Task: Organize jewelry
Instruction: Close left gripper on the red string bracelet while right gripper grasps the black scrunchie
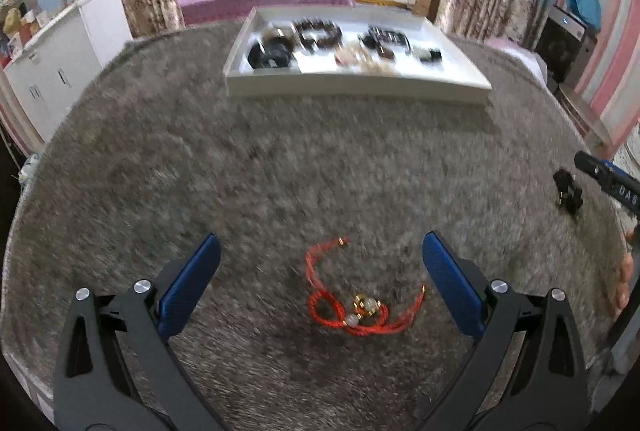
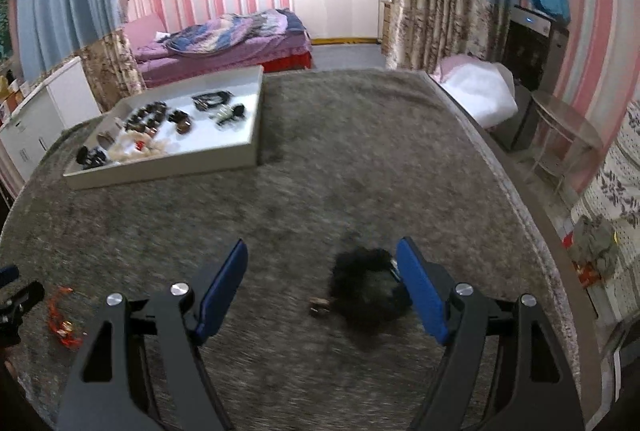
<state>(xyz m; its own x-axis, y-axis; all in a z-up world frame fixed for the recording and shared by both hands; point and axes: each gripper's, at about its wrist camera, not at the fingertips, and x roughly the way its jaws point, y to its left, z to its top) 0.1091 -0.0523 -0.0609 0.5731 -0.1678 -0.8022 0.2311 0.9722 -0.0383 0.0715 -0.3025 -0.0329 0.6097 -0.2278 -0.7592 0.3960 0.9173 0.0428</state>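
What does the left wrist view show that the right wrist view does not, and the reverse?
Only the left wrist view shows the left gripper open, with the red cord bracelet lying between its fingers.

Only the right wrist view shows the right gripper open around a blurred black fluffy piece, plus a round side table.

Both show the grey carpet, the white tray of jewelry, the bed and the bracelet, small at the right view's left edge.

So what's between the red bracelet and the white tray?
Nothing, just bare grey rug between the red bracelet and the white tray, seen from the left wrist.
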